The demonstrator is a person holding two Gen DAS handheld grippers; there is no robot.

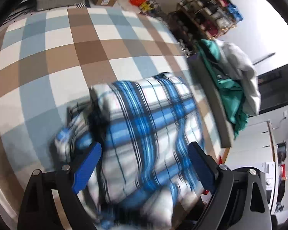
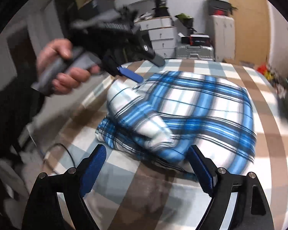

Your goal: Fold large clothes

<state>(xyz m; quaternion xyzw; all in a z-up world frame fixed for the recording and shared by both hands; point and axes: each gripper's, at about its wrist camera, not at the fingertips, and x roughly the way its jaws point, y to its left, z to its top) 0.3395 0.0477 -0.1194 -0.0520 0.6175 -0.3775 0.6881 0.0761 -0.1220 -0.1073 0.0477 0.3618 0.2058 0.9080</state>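
Observation:
A blue, white and black plaid shirt (image 2: 192, 113) lies folded in a thick bundle on the checked tablecloth (image 2: 153, 191). In the left wrist view the shirt (image 1: 144, 134) fills the space between the blue fingers, blurred by motion. My left gripper (image 1: 144, 153) is open just above the bundle; it also shows in the right wrist view (image 2: 132, 76), held in a hand at the shirt's far left edge. My right gripper (image 2: 146, 157) is open and empty, its fingertips close to the shirt's near edge.
A pile of green and white clothes (image 1: 232, 80) lies on a stand beside the table. A shelf of shoes (image 1: 207, 13) stands against the wall. A silver suitcase (image 2: 194, 50) and white drawers (image 2: 161, 34) stand beyond the table. A cable (image 2: 65, 153) lies at the table's left edge.

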